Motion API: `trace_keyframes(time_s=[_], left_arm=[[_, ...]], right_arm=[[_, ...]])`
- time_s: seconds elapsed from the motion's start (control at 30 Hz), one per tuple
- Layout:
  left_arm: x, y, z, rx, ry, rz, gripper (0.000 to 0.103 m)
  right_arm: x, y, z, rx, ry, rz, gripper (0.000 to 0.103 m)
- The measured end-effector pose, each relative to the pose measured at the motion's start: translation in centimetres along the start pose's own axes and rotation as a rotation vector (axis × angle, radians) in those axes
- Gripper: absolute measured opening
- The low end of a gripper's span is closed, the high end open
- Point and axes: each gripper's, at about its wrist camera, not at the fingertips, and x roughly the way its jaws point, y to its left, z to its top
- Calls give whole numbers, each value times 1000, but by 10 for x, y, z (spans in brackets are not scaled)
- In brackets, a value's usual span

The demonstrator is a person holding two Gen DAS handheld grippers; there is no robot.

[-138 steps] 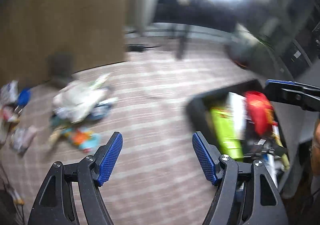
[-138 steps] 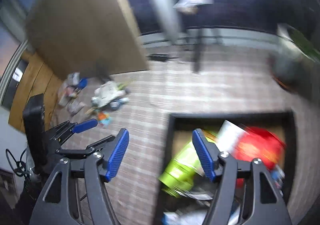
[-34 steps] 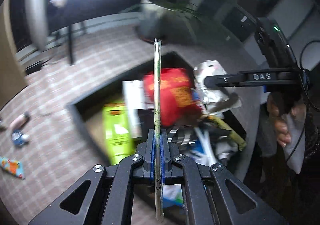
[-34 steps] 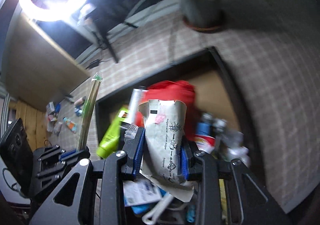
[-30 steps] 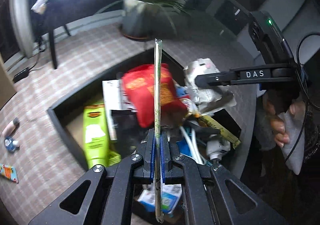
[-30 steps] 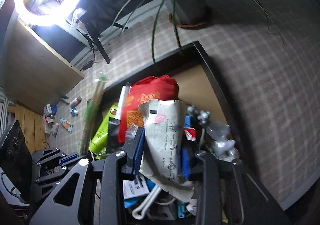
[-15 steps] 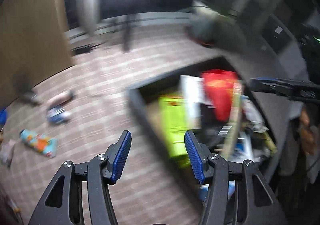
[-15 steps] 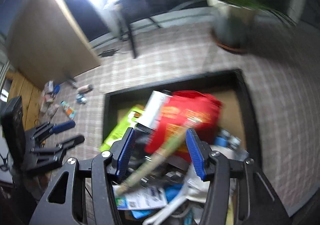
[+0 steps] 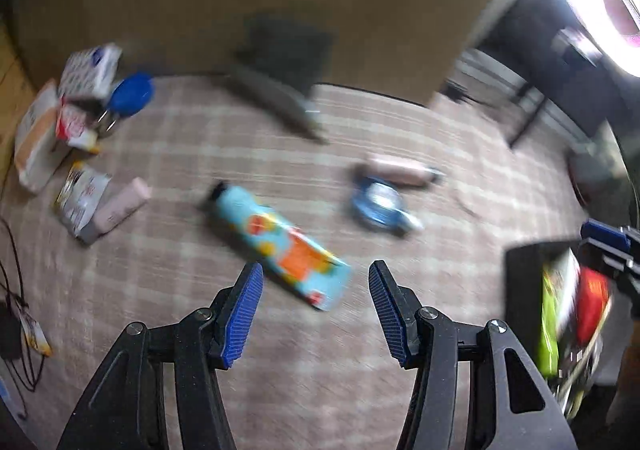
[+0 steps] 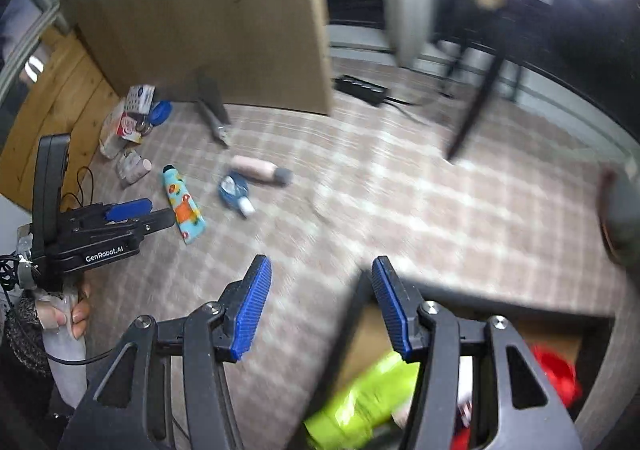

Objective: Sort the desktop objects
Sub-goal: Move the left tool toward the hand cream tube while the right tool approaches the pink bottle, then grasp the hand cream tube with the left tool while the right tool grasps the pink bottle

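Both grippers empty, jaws spread wide. Left gripper (image 9: 316, 308) hovers over the checked cloth (image 9: 180, 290), nothing between its blue pads (image 9: 243, 312); just beyond them lies the light-blue tube (image 9: 280, 246) with orange print, flat on the cloth. Tube's long axis runs diagonally in the left wrist view: dark cap end points up-left, flat crimped end down-right, close to the gap between the pads. Contact not seen. Right gripper (image 10: 320, 304) likewise wide, holding nothing, above the near-left corner of the black tray (image 10: 352, 314); a lime-green pack (image 10: 360, 406) and a red pack (image 10: 558, 374) lie in the tray. Further out: pink bottle (image 9: 398, 170) lying across, blue pouch (image 9: 380, 206) just beside it. Heap of small boxes (image 9: 72, 102) at far left. Heavy motion blur.
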Motion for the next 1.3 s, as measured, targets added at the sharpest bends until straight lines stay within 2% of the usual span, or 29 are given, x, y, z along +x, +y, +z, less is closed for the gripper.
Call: trace_keyframes(time_s=[0.1, 0.33, 0.5, 0.73, 0.87, 0.9, 0.97, 1.03, 1.1, 1.13, 1.23, 1.3], left_arm=[[13, 21, 9, -78, 24, -10, 53], [37, 33, 18, -110, 56, -2, 53], [45, 25, 24, -54, 46, 20, 53], [49, 11, 27, 35, 35, 38, 53], [49, 14, 25, 28, 24, 42, 53], [49, 12, 24, 38, 25, 52, 53], [50, 8, 21, 62, 25, 74, 53], [49, 5, 15, 82, 14, 86, 53], [48, 5, 11, 91, -4, 92, 51], [47, 5, 8, 98, -15, 102, 47], [41, 14, -1, 87, -20, 96, 28], [37, 28, -1, 54, -9, 51, 27]], right_arm=[[26, 22, 23, -72, 25, -19, 52], [85, 51, 58, -164, 92, -38, 52], [118, 58, 71, -215, 129, -72, 52], [142, 65, 81, -246, 150, -68, 51], [148, 70, 83, -253, 143, -75, 47], [148, 70, 85, -248, 142, -73, 46], [147, 68, 88, -232, 139, -78, 30], [147, 66, 89, -220, 140, -91, 21], [145, 63, 87, -206, 139, -89, 21], [144, 62, 85, -202, 136, -90, 21], [139, 57, 78, -179, 129, -88, 21], [135, 52, 74, -152, 129, -78, 21]])
